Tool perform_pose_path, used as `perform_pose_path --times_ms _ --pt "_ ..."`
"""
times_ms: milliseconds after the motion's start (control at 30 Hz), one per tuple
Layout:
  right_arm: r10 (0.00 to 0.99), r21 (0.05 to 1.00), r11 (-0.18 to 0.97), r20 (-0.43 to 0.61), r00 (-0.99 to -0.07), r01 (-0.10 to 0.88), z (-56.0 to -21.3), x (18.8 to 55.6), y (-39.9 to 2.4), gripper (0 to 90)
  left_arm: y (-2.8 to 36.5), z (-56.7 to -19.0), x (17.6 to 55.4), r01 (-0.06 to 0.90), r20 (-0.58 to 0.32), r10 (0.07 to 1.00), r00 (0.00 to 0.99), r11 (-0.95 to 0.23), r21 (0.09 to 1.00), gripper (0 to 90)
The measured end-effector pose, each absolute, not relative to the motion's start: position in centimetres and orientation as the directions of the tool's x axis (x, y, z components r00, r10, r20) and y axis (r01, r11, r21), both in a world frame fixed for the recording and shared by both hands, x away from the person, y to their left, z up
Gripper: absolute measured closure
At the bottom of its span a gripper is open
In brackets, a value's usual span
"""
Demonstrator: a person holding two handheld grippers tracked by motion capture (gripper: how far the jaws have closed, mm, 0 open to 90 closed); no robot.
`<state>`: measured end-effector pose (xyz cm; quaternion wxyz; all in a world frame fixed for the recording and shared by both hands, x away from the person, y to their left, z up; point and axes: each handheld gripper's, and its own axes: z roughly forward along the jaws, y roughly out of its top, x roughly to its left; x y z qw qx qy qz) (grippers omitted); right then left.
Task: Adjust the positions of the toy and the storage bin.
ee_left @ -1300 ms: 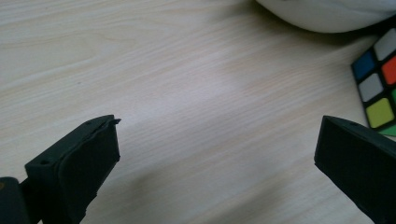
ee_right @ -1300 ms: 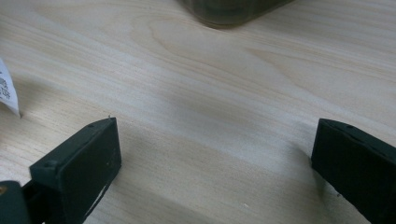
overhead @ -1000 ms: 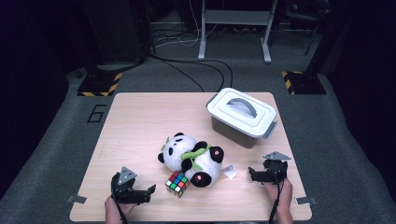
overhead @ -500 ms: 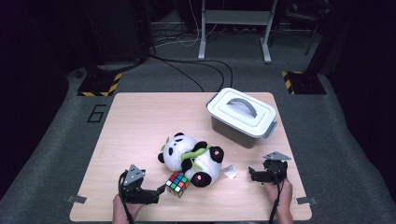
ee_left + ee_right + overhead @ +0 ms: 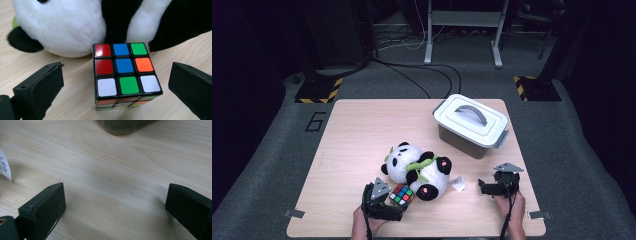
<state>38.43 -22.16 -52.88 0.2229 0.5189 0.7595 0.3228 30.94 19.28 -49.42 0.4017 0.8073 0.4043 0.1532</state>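
The left tool (image 5: 398, 206) sits low at the counter's (image 5: 352, 140) near edge, its jaws spread wide on either side of the cube (image 5: 401, 194) without touching it. In the left gripper view the cube (image 5: 126, 72) stands flat on the wood between the two black jaws, and its far side rests against the panda (image 5: 100, 22). The panda (image 5: 417, 170) lies on its back in the middle of the counter, a green leaf across its chest and a white tag (image 5: 458, 184) at its right side. Behind it to the right stands the closed grey box (image 5: 469, 124). The right tool (image 5: 480, 187) hovers near the front right corner, jaws wide apart over bare wood, just beside the tag.
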Motion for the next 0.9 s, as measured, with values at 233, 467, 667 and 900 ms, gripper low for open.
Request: perform_pose_path --times_ms 233,467,667,900 --pt "0.932 0.723 0.254 -0.005 -0.362 0.643 -52.9 38.4 -22.1 2.4 18.8 -50.4 31.1 0.539 -0.081 0.781 0.619 -0.348 0.767 1.9" --pt "0.93 0.724 0.258 -0.006 -0.368 0.64 -52.9 38.4 -22.2 3.4 18.6 -50.8 30.7 0.521 -0.056 0.773 0.632 -0.37 0.769 28.6" --pt "0.93 0.724 0.258 -0.006 -0.369 0.64 -52.9 38.4 -22.2 3.4 19.2 -50.7 30.2 0.509 -0.052 0.774 0.631 -0.362 0.781 33.9" --pt "0.93 0.724 0.258 -0.006 -0.368 0.64 -52.9 38.4 -22.2 3.4 20.0 -50.5 29.3 0.49 -0.03 0.778 0.627 -0.364 0.792 34.1"
